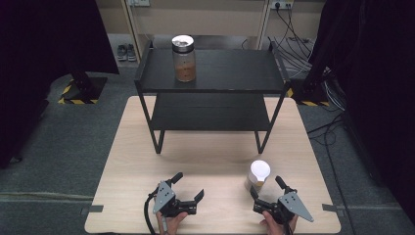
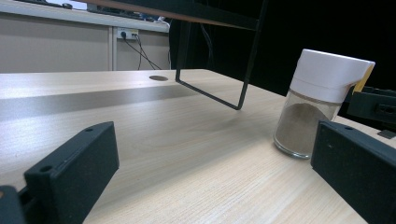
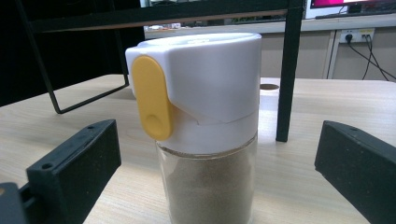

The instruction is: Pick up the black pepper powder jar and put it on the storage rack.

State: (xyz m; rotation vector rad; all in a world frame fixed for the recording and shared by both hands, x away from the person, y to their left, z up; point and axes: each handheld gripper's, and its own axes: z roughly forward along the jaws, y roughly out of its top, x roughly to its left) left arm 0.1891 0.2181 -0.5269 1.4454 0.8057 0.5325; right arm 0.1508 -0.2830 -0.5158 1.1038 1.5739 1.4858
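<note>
Standing at the lower right of the high view, a glass shaker point(image 1: 258, 175) with a white lid rests upright on the wooden table point(image 1: 210, 156). The right gripper point(image 1: 268, 188) sits just below it, jaws wide apart and holding nothing, the shaker between them untouched. The left gripper point(image 1: 188, 186), lower centre, is also spread wide and empty. Another jar point(image 1: 184, 58) stands on the black shelf point(image 1: 220, 73) above.
</note>
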